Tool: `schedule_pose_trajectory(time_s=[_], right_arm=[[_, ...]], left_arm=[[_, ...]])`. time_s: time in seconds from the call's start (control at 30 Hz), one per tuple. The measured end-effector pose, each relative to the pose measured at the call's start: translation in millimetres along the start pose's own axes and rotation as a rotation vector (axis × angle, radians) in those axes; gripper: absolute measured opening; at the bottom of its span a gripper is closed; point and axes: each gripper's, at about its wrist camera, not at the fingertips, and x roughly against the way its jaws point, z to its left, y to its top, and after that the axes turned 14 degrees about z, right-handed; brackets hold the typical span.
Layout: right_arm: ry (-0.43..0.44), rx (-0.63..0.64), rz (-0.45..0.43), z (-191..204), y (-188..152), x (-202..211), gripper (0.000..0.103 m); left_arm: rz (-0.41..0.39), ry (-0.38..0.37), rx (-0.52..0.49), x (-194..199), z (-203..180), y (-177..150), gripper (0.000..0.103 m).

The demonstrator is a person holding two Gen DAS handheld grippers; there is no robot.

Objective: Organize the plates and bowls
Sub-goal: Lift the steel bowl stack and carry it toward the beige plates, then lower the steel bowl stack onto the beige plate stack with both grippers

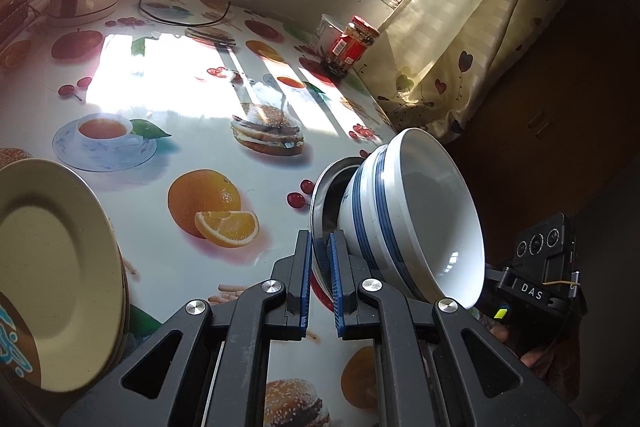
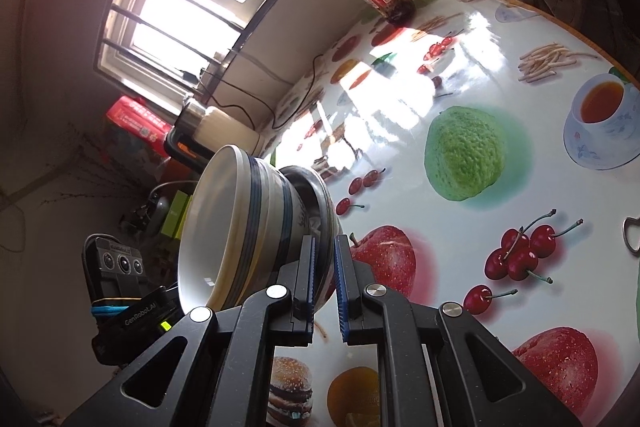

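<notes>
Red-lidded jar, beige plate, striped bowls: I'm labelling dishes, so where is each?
Red-lidded jar (image 1: 347,47): left wrist view, on its label.
Beige plate (image 1: 52,267): left wrist view, on its centre.
Striped bowls (image 2: 256,227): right wrist view, on the outer wall.

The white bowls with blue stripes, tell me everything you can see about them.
The white bowls with blue stripes look like glazed ceramic, two nested together, each with dark blue bands round the outside and a plain glossy white inside. They sit in a shallow metal dish. The left gripper and the right gripper each clamp that dish's rim from opposite sides. In both views the stack looks steeply tilted, above the fruit-printed tabletop.
</notes>
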Motion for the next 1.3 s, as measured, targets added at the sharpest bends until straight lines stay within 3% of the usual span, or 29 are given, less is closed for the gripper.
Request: schedule_pose_trajectory(time_s=[1.3], right_arm=[[0.037, 0.093, 0.105, 57, 5, -53, 0.01]], left_arm=[[-0.102, 0.064, 0.094, 63, 44, -22, 0.008]])
